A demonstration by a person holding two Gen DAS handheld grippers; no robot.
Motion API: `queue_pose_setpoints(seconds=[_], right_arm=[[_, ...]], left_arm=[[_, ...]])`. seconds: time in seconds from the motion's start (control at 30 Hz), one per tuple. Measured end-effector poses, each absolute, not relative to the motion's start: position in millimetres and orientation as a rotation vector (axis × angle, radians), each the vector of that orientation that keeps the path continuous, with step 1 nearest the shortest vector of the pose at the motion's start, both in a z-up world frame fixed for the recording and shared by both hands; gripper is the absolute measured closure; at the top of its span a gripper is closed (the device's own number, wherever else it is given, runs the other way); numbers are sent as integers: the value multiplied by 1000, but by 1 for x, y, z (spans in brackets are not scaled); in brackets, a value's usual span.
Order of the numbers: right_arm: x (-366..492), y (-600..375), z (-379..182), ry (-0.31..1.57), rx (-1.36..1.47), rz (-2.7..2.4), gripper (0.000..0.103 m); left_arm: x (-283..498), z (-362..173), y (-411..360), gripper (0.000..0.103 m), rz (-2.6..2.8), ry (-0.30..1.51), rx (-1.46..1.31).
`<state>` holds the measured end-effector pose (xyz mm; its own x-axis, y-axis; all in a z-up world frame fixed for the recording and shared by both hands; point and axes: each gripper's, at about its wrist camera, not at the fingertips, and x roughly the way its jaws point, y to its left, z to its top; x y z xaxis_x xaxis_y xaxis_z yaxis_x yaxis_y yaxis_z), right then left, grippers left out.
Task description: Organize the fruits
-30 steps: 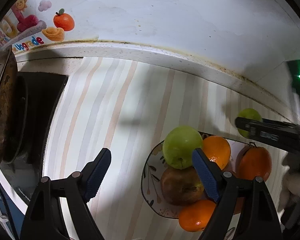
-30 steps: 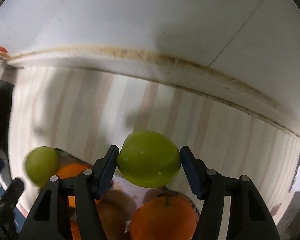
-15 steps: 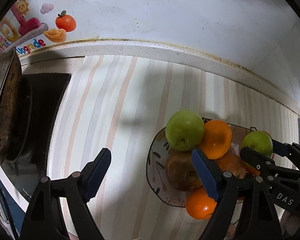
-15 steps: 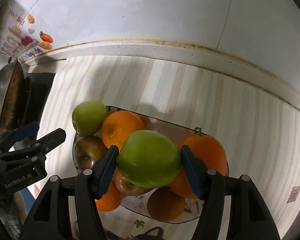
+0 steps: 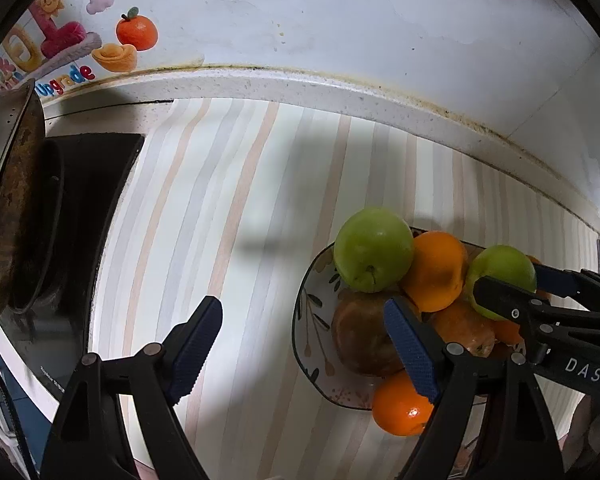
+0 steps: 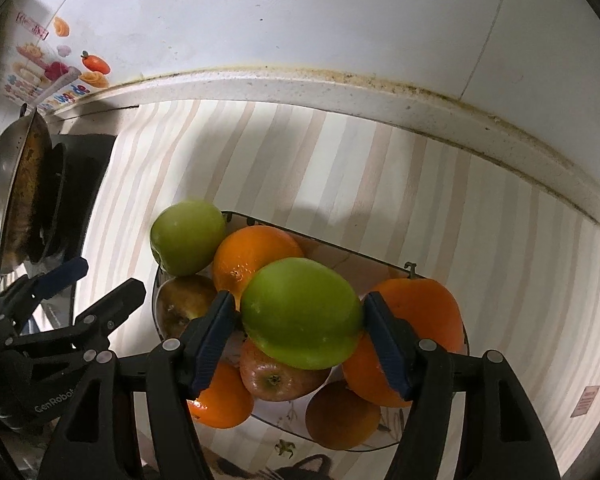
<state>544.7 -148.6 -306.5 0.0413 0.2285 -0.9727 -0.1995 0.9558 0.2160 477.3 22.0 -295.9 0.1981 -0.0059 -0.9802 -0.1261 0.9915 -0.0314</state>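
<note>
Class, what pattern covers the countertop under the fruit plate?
Pale stripes, beige, grey and white, on the countertop; clearest in the left wrist view.

A counter covered in a pale striped liner (image 5: 260,200) ran along the wall. On it sat a patterned plate (image 5: 312,344) heaped with fruit, and well to its left a black stove (image 5: 96,200) carried a worn metal pan (image 5: 8,200).

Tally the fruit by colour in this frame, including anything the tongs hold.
Green apples: 2, the plate apple and the held apple in the right tongs
Oranges: 4 in view
Red apple: 1
Brown fruit: 1
Total: 8 in view; the pile may hide more.
</note>
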Motion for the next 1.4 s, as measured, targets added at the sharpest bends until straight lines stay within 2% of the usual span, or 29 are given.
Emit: queue_pose_setpoints(seconds=[0.23,0.3,0.37,0.67,0.8,1.4], right_arm=[[547,-152,-306,1508,32,321,34],[546,-156,-303,1508,36,313,27],[540,-160,-294,1488,46,299,10],[523,-178,-274,1430,85,245,10],[499,-192,-249,1345,62,137,6],[324,-172,-153,1141,158,-28,6]], left_arm=[[476,-289,21,20,89,1352,-109],[474,-285,19,20,87,1346,-101],[472,-283,18,20,82,1340,-94],[464,-277,11,20,81,1328,-64],[447,-266,6,20,68,1308,-28],[315,-162,13,20,-75,1156,50]])
